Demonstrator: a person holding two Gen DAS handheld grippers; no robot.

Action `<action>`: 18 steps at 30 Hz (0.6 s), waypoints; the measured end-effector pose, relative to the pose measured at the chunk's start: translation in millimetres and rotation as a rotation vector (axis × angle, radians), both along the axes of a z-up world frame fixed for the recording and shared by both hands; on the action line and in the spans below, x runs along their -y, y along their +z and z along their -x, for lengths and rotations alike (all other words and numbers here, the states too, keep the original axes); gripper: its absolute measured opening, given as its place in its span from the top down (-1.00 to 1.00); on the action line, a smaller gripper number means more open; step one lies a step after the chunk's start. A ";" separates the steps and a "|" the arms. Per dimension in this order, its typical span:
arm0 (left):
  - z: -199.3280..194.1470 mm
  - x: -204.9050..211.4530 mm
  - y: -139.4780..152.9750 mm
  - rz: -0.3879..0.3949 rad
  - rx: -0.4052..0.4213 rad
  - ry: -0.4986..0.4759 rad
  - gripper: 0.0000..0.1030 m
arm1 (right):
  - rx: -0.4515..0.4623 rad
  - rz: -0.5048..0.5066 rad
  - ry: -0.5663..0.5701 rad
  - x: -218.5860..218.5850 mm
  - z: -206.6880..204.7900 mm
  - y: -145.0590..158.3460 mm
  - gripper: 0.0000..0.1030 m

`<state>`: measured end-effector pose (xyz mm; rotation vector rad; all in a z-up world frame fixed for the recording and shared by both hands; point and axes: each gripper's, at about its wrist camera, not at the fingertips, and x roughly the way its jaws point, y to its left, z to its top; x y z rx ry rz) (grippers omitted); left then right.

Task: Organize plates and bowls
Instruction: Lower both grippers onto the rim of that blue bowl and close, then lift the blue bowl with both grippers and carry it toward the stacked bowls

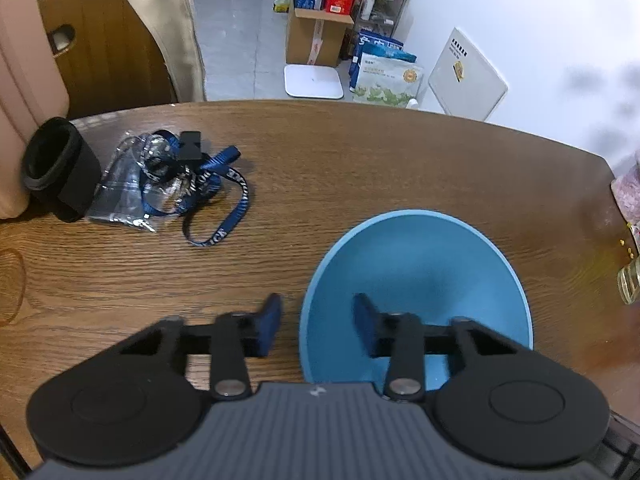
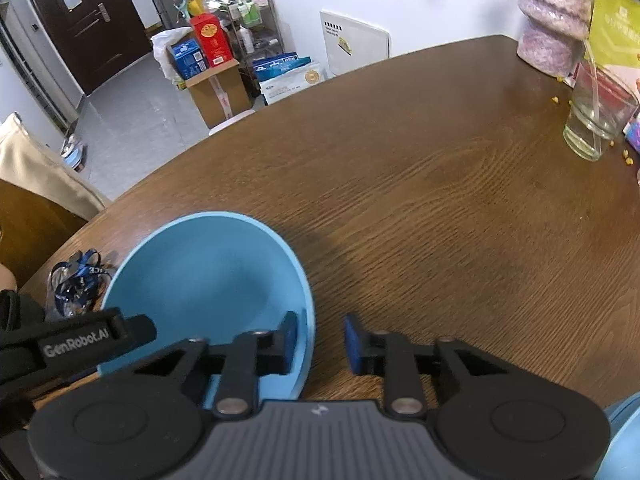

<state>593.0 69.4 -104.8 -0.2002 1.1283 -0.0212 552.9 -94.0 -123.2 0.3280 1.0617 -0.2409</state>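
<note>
A light blue bowl [image 1: 420, 264] stands upright on the brown wooden table [image 1: 360, 160]. My left gripper [image 1: 318, 328] straddles its left rim, one blue pad outside and the other inside, with a gap on both sides. In the right wrist view the same bowl [image 2: 208, 272] is at the lower left. My right gripper [image 2: 322, 342] straddles its right rim, with the inner pad close to the wall and the outer pad clear of it. The left gripper's black body [image 2: 80, 340] shows at that view's left edge. A second light blue dish edge [image 2: 626, 440] peeks in at the bottom right.
A blue lanyard with a clear badge holder [image 1: 192, 184] and a black cylindrical sleeve [image 1: 56, 164] lie at the table's far left. A glass jar [image 2: 592, 120], a pink wrapped roll [image 2: 552, 20] and yellow crumbs sit at the far right. A chair [image 1: 100, 40] stands behind the table.
</note>
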 end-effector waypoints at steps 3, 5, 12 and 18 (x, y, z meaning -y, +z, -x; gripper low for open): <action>-1.9 2.3 -5.2 0.007 0.000 -0.012 0.60 | 0.006 -0.018 0.000 2.0 -1.7 -3.6 0.82; -2.6 2.4 -7.4 0.001 0.002 -0.017 0.66 | 0.007 -0.020 0.007 0.7 -3.6 -5.7 0.88; -3.0 -1.2 -9.6 0.004 0.005 -0.024 0.70 | 0.029 0.009 0.024 -3.2 -5.1 -5.4 0.88; 0.4 -4.9 -7.9 -0.012 0.021 -0.033 0.70 | 0.039 -0.003 0.027 -5.8 -2.7 -4.5 0.88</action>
